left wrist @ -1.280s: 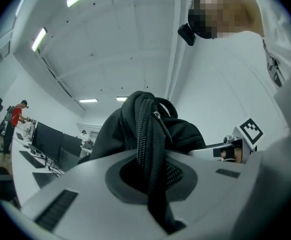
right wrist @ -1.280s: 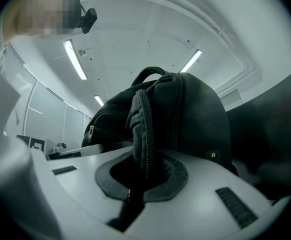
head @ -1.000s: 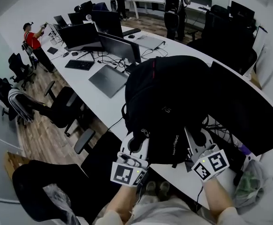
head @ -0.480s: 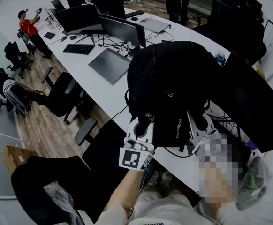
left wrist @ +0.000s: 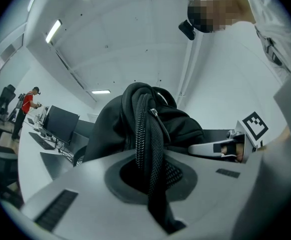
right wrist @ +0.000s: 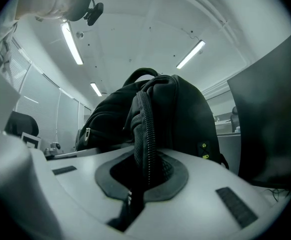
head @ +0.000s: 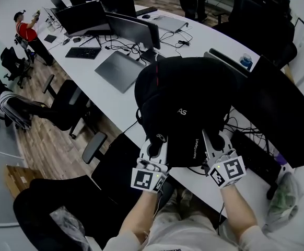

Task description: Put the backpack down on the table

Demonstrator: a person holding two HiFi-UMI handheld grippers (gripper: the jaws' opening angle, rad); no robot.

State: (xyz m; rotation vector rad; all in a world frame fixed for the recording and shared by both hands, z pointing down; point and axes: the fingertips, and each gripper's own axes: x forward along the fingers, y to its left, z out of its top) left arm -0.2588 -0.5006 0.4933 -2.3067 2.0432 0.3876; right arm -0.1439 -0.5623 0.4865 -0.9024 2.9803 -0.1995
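Backpack [head: 186,103], black bulky fabric with zips: hangs by two zip-edged mesh straps. Left tongs [head: 156,149] are clamped on one strap at the bag's 7 o'clock, right tongs [head: 214,143] on the other at 5 o'clock. Over the last second both tongs and the bag have come down. The bag is now low over the near edge of the white counter [head: 128,114], with a flat grey laptop [head: 119,69] at its 10 o'clock. Contact with the counter cannot be told. Judgement: lowering nearly done, release not yet due.

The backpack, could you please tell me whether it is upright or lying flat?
Upright: in both gripper views the backpack rises above the jaws, and its carry handle sits on top.
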